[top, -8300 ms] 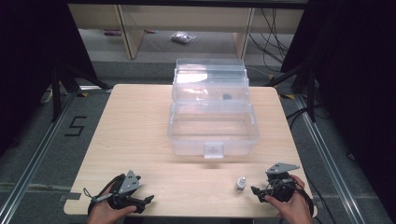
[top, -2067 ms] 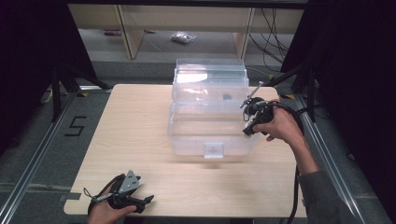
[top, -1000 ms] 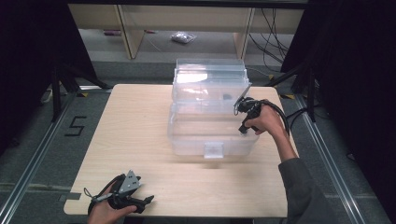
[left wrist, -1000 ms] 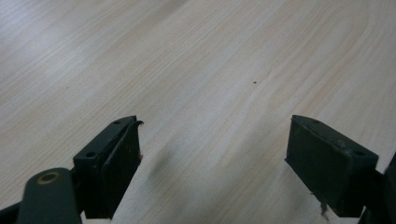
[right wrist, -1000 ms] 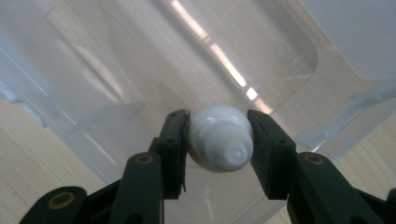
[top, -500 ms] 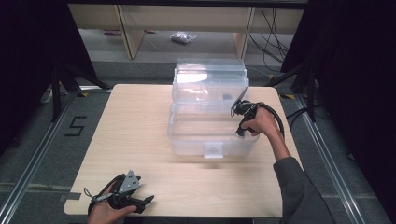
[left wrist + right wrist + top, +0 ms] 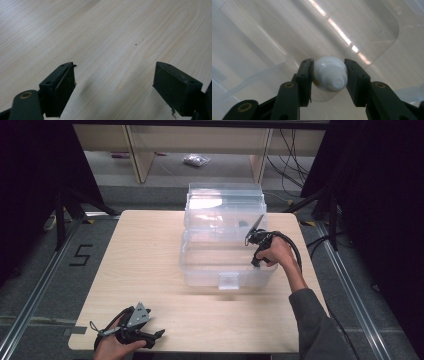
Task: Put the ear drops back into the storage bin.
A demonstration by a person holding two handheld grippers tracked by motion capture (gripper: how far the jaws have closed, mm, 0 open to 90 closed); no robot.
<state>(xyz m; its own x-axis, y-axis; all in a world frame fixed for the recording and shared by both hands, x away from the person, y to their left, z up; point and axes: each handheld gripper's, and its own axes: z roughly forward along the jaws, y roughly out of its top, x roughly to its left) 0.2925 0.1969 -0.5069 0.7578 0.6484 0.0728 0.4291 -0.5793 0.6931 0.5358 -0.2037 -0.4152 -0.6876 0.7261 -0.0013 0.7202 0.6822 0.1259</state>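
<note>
Two tongs are seen at the desk (image 7: 150, 250). Nearest, at the front-left edge, the left tongs (image 7: 150, 336) are held low by a hand (image 7: 112, 347), a grey three-cornered plate on top, a cable looped at the rear. In the left gripper view the left tongs are seen with jaws spread wide, nothing between them, bare pale wood grain below.

Farther in, at mid-desk, a clear plastic bin (image 7: 225, 265) is set, lid open and stood up at the back, a latch tab on the front wall. The right tongs (image 7: 251, 236) are held by the right hand (image 7: 272, 254) over the bin's right rim, pointed toward the interior, a dark sleeve reaching in from the bottom right, a black cable arcing over the wrist.

In the right gripper view a small white bottle (image 7: 329, 73) is pinched by the right tongs (image 7: 329, 75), both pads pressed on its sides, its capped tip turned toward the camera. Clear bin plastic with light streaks is seen behind it. The bottle is held above the bin floor; contact with the floor cannot be told.

Beyond the desk, a grey floor, wooden shelf legs and a small bag (image 7: 196, 161) are seen.
</note>
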